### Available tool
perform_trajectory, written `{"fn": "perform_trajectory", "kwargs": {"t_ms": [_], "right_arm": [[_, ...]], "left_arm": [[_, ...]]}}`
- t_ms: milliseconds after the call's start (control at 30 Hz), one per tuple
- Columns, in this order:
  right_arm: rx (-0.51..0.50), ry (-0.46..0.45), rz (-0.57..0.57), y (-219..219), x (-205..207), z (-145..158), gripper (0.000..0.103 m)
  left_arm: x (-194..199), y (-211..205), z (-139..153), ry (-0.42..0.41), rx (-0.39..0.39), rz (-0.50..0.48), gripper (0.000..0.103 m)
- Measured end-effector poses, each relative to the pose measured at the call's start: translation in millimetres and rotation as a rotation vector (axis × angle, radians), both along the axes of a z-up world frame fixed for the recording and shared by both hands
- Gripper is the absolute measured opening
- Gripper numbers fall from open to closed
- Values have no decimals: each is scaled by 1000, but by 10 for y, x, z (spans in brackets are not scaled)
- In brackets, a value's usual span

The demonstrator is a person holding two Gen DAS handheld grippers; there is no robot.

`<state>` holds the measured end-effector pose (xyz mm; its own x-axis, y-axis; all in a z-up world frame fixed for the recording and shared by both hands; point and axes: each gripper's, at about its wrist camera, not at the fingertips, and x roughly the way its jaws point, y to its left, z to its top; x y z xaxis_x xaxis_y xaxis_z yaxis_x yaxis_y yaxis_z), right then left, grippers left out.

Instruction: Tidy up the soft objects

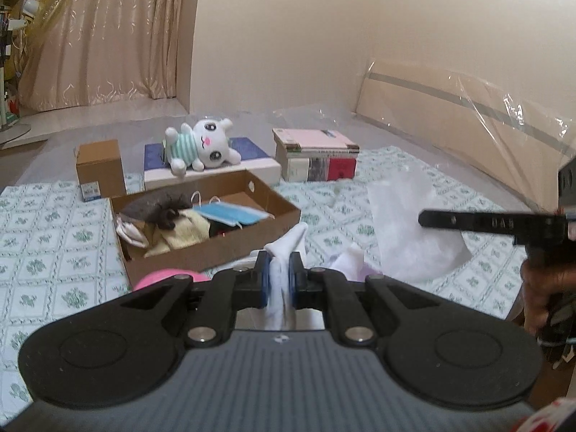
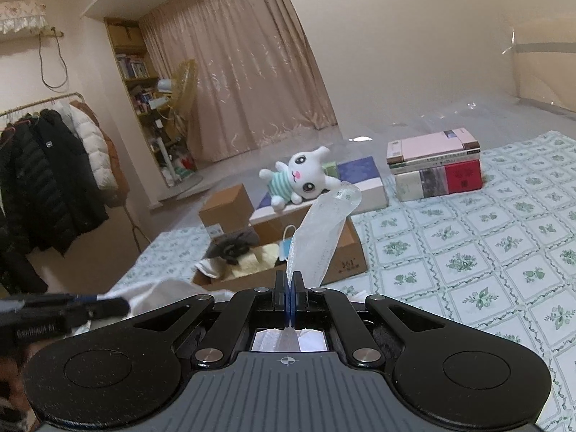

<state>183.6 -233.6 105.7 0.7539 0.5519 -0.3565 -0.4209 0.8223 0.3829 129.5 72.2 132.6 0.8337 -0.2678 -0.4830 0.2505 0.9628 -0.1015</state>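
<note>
Your left gripper (image 1: 279,280) has its jaws clamped on the white cloth (image 1: 288,248), your right gripper (image 2: 289,288) pinching the clear plastic bag (image 2: 324,230), ready for bagging near the cardboard box (image 1: 223,248).

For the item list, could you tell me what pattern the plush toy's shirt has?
The plush toy wears a mint-green and white striped shirt, clearest in the left wrist view.

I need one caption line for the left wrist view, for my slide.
Left tool shut on white soft cloth, near open brown cardboard box of soft items.
</note>
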Motion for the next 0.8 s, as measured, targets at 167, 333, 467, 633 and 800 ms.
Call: {"fn": "perform_trajectory", "kwargs": {"t_ms": [167,333,467,633,800], "right_arm": [[-1,-21,16,-45,-15,96,1],[5,-42,23,-77,-38,166,1],[12,-50,29,-69,-19,208,1],[-4,-58,50,-4,51,222,1],[-12,-52,79,89,194,201,1]], "left_arm": [[104,61,249,-15,-29,1,9],[181,99,517,-36,-26,-17,9],[277,154,707,-50,-15,-22,9],[467,265,830,-41,-15,-46,9],[744,465,865,-25,-23,-81,9]]}}
